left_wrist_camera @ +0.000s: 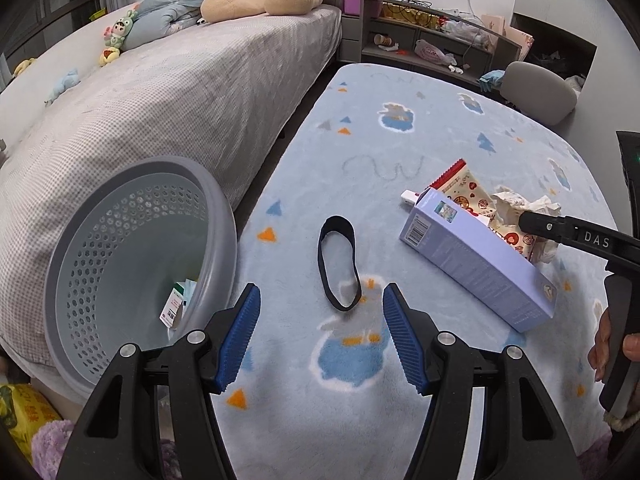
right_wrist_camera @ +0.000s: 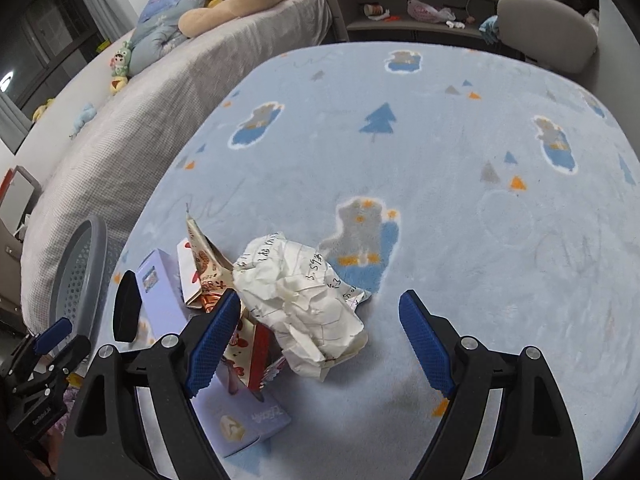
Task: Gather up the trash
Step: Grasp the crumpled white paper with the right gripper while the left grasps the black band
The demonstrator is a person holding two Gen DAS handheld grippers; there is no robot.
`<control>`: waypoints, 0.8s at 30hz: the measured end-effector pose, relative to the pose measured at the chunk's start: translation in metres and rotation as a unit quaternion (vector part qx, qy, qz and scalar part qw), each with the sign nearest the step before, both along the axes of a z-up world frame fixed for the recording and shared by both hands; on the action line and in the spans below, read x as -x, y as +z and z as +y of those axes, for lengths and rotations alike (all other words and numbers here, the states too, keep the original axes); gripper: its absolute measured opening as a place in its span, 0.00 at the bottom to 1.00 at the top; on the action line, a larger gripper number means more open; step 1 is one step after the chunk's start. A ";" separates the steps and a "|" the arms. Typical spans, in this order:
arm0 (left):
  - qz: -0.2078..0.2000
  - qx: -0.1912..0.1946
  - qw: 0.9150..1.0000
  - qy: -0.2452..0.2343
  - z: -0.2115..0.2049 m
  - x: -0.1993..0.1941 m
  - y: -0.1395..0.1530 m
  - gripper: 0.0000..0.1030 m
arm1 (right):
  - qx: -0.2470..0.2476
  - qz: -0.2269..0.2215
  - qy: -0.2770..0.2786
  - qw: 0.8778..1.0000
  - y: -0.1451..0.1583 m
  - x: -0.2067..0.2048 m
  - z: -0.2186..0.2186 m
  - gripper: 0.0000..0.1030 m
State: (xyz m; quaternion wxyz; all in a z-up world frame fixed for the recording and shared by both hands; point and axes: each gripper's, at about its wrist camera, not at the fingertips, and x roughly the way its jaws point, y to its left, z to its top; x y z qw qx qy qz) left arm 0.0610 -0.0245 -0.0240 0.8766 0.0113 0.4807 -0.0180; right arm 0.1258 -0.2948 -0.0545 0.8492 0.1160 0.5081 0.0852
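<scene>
In the left view, the left gripper (left_wrist_camera: 321,338) is wide open and empty over a black band (left_wrist_camera: 339,262) on the rug (left_wrist_camera: 420,128); the band looks soft and light, so pinch one side.

In the right view, the right gripper (right_wrist_camera: 318,342) is wide open, holding nothing, around the crumpled paper (right_wrist_camera: 298,300), which looks light and easy to squeeze at its middle.

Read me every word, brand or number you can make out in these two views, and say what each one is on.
"DAS": on the right tool's black arm.
"3.59": handwritten on the crumpled paper; its other writing is unreadable.
Lilac carton: barcode and print too small to read.
Snack wrapper: print unreadable.
Box in the grey basket: label too blurred.
</scene>
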 end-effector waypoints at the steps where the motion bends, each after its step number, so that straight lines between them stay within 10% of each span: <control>1: 0.002 0.001 1.000 0.000 0.000 -0.001 -0.001 0.59 | -0.004 0.001 -0.002 1.000 -0.001 -0.001 -0.002 0.78; 13: 0.014 0.003 1.000 0.007 -0.003 -0.009 -0.013 0.59 | -0.032 0.001 0.003 0.999 0.002 -0.001 -0.005 0.54; 15: 0.014 0.003 1.000 0.008 -0.002 -0.009 -0.013 0.59 | -0.039 0.000 -0.001 0.999 0.005 -0.001 -0.008 0.36; 24: 0.016 0.003 1.000 0.014 0.000 -0.011 -0.014 0.59 | -0.050 -0.025 -0.017 0.998 0.023 0.004 -0.018 0.35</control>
